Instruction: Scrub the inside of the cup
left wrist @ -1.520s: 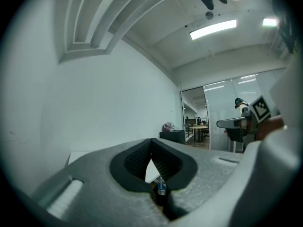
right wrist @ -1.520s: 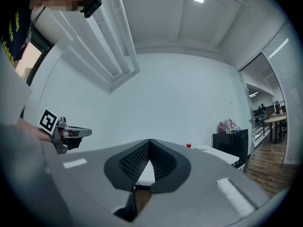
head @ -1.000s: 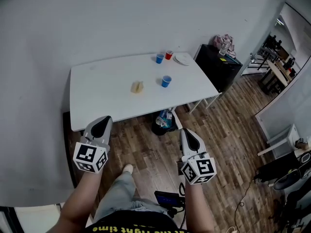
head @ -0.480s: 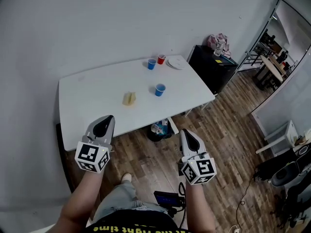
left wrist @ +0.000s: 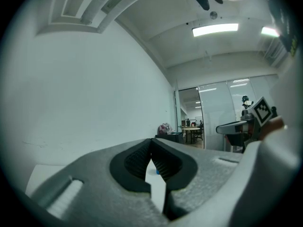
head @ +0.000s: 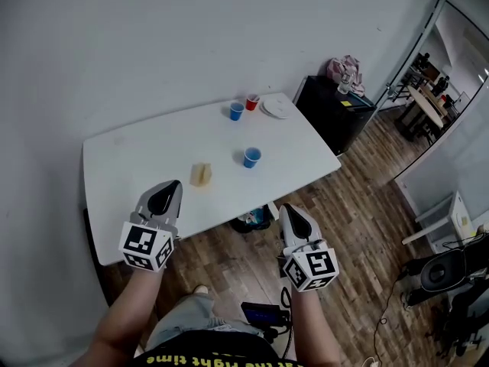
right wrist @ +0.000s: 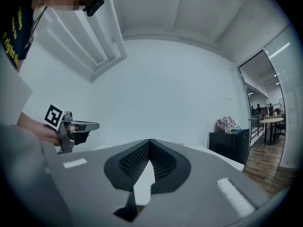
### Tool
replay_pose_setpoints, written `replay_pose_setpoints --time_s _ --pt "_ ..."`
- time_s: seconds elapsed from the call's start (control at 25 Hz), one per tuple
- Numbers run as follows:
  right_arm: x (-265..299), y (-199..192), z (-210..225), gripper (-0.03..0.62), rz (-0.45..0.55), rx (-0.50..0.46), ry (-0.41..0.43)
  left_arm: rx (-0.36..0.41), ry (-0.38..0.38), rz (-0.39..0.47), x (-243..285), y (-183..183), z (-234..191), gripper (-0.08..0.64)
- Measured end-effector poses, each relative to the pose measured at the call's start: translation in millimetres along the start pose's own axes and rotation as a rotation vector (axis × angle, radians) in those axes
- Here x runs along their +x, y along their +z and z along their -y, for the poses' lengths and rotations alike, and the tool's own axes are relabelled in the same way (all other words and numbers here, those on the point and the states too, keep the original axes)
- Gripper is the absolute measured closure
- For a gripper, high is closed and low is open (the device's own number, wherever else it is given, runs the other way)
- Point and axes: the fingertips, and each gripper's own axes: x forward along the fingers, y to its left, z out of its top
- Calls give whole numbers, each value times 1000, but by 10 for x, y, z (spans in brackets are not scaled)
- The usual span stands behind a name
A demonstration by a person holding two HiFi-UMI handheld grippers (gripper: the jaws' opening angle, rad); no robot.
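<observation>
A white table [head: 145, 167] stands ahead by the wall. On it a blue cup [head: 251, 157] sits near the middle, and a yellow sponge [head: 200, 174] lies to its left. A second blue cup [head: 236, 111] and a red cup [head: 252, 102] stand at the far edge. My left gripper [head: 163, 193] is shut and empty, held over the table's near edge. My right gripper [head: 291, 216] is shut and empty too, held over the wooden floor short of the table. In the left gripper view a bit of blue cup [left wrist: 158, 172] shows behind the closed jaws.
A white plate [head: 275, 107] lies at the table's far right corner. A black cabinet [head: 336, 105] with a pink bag stands right of the table. A dark bin [head: 252, 220] sits under the table. Chairs and cables are on the floor at right.
The table has drawn closer and shifted left in the head view as the person walks toward it. Both grippers keep their pose and stay shut.
</observation>
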Motion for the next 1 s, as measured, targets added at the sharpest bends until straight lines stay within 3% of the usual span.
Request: replay_pose_setpoints --time_s 0.52,1.0 --pt "814 13 252 586 4 1 -33 1 -19 -4 686 -77 -578 557" --pt "1201 23 293 586 11 3 -39 -22 0 -16 817 -212 -894 558"
